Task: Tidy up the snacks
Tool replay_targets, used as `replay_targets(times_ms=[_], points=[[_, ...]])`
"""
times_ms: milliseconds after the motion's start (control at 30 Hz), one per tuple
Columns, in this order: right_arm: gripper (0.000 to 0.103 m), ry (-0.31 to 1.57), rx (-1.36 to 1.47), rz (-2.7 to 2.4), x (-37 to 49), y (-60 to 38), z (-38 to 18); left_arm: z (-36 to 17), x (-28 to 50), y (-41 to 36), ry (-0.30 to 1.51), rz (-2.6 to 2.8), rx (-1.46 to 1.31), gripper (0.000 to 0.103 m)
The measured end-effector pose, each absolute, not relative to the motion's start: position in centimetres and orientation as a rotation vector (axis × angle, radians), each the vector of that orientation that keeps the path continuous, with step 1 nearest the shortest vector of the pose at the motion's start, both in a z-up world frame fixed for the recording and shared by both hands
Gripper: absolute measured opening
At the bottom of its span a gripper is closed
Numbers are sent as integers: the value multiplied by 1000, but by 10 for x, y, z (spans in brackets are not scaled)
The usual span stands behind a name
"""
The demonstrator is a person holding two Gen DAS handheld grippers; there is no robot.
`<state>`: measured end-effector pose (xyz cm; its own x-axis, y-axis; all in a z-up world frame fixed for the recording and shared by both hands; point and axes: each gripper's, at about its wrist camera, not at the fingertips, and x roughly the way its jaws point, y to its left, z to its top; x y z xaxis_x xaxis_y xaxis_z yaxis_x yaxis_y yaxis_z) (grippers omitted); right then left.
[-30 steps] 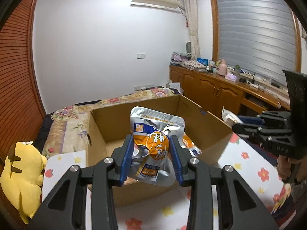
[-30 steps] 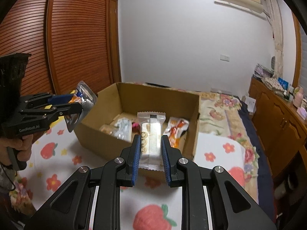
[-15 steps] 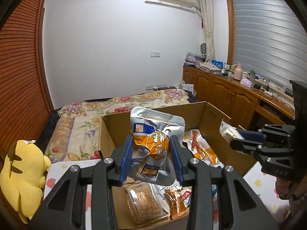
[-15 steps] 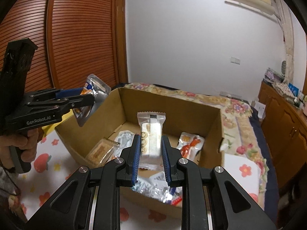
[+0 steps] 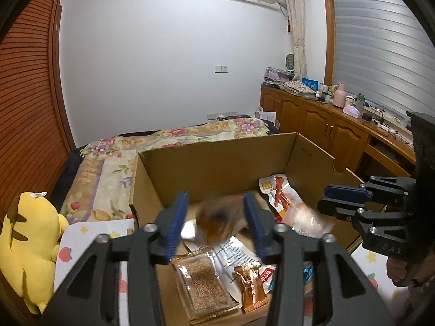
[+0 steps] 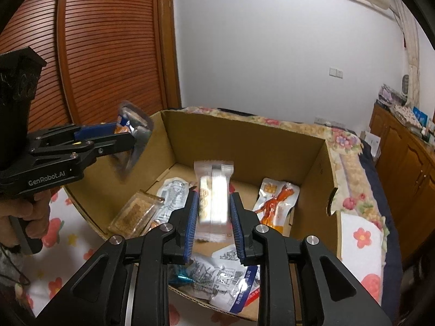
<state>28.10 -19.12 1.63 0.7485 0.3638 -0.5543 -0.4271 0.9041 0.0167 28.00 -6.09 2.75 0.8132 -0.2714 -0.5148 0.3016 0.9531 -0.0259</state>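
While both grippers hang over the open cardboard box [image 6: 315, 168], the main risk is a packet missing it or landing badly. The left gripper [image 5: 214, 222] has just been opening its jaws, and the orange-and-silver snack pouch [image 5: 220, 221] between them shows only as a blur — apparently slipping free, with the blue pads no longer pressing on it. From the right wrist view that pouch [image 6: 133, 138] sits close to the box's left wall, so it could catch the rim and tumble onto the flowered cloth [image 6: 62, 231] outside rather than inside. The right gripper [image 6: 214, 217] pinches a clear-wrapped biscuit packet [image 6: 213, 190] upright between its pads; its jaws have eased apart slightly, and the packet looks a little smeared, so the grip may be loosening — I cannot tell whether it is already sliding. Falling from here it should land on the packets at the near end of the floor, where slick film gives it little to settle against. Both hands aim their grippers forward and downward into the box, side by side; fingers [image 6: 24, 212] wrap the left handle, and a hand [image 5: 399, 269] grips the right one.
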Motion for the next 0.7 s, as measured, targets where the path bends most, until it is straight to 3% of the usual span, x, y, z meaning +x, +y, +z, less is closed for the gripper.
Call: replay_targets(times_ms=[300, 533, 700], points=[[25, 558, -100, 423, 257, -193, 24, 39, 244, -62, 522, -285, 75, 61], [31, 526, -89, 401, 218, -198, 36, 54, 204, -60, 485, -275, 92, 84], [50, 494, -68, 372, 187, -204, 44, 60, 173, -59, 457, -238, 101, 97]])
